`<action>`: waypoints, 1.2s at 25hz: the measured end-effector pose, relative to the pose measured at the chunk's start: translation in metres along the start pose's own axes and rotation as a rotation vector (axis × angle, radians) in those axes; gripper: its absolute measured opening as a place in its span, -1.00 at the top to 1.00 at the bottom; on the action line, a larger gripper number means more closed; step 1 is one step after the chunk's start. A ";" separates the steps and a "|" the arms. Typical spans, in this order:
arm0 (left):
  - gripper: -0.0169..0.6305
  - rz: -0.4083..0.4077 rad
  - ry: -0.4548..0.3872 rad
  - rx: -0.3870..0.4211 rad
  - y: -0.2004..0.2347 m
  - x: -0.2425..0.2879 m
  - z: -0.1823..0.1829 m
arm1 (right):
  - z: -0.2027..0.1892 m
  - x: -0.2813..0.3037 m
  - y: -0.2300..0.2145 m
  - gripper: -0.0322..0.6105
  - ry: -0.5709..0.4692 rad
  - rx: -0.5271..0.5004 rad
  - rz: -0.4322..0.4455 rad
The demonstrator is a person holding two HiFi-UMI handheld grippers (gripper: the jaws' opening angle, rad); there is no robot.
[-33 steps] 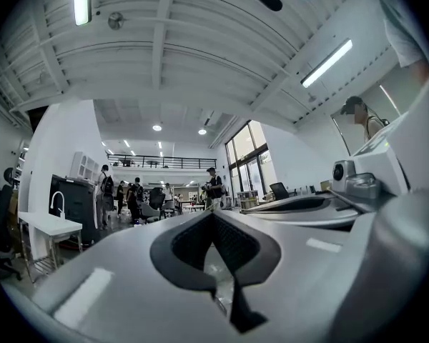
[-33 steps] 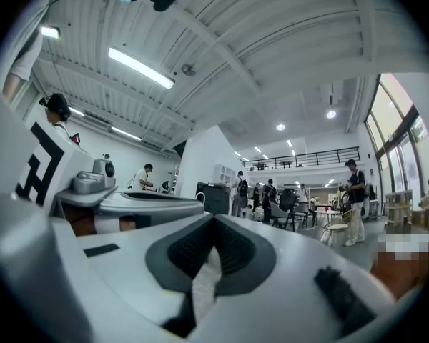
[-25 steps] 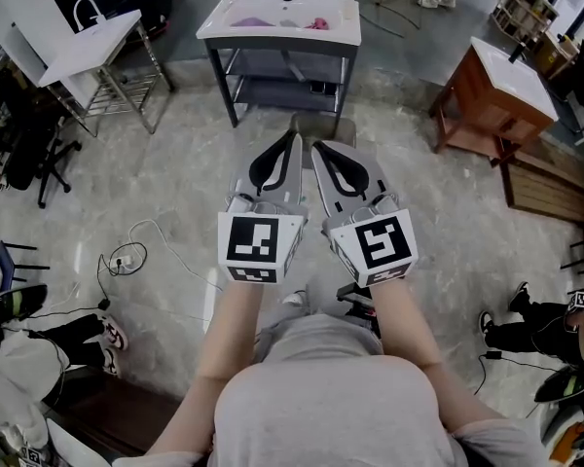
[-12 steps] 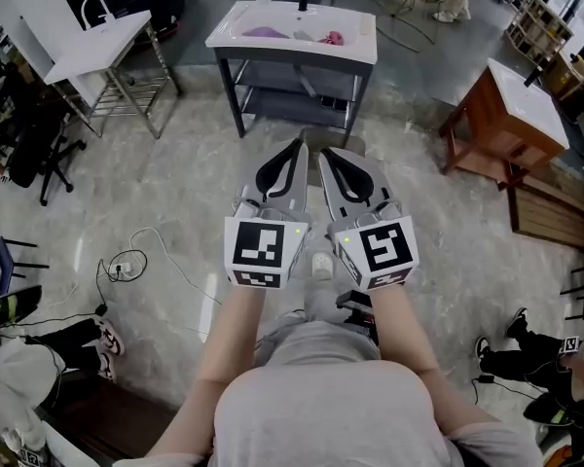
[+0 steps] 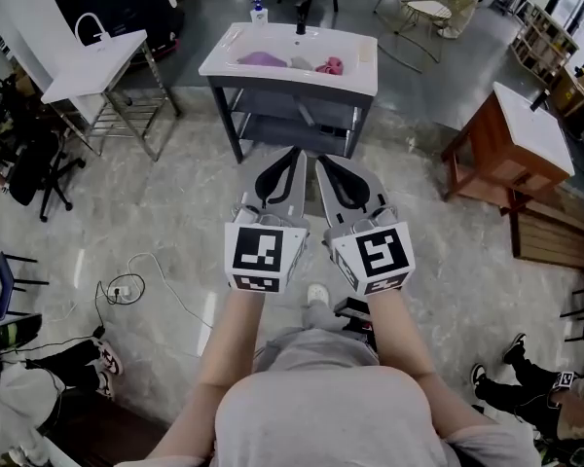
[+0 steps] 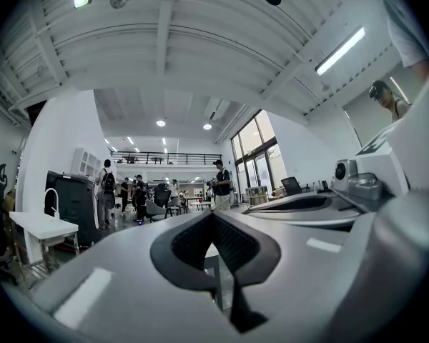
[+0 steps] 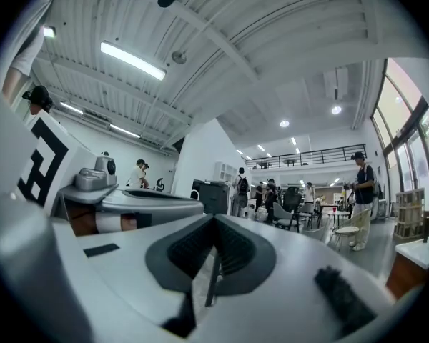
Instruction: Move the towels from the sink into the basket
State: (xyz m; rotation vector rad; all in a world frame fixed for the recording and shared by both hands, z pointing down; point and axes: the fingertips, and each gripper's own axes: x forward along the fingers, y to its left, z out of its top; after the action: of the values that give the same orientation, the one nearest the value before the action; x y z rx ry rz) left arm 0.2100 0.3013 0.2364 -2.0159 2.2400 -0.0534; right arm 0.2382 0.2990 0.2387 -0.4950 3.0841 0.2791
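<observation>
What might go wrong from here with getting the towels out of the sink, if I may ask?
Both the left gripper and right gripper are shut and empty; unless they open first, they may only push the towels around.
The bottle and faucet at the sink's back edge could get knocked.
The floor cable on the left might catch a foot.

The person's two bare forearms (image 5: 232, 343) reach forward side by side, roughly parallel. Each hand carries a light-grey plastic gripper with a black-and-white marker cube (image 5: 263, 252) at its rear. The left gripper (image 5: 294, 152) and the right gripper (image 5: 320, 161) point level and ahead, their tips close together but not touching. In both gripper views the black-padded fingers (image 6: 182, 243) (image 7: 187, 252) are pressed together at the tips, with nothing between them.
</observation>
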 end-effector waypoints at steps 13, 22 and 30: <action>0.93 0.038 0.006 -0.014 0.012 0.092 -0.008 | -0.013 0.049 -0.079 0.84 -0.012 0.007 0.036; 0.93 0.066 0.007 -0.022 0.022 0.130 -0.016 | -0.024 0.076 -0.110 0.85 -0.009 -0.006 0.068; 0.93 0.081 0.012 -0.035 0.053 0.151 -0.025 | -0.032 0.111 -0.122 0.84 0.001 -0.007 0.065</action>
State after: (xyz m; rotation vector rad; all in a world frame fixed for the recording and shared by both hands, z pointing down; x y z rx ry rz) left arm 0.1395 0.1554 0.2444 -1.9447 2.3427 -0.0188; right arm 0.1714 0.1452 0.2450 -0.3960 3.1053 0.2906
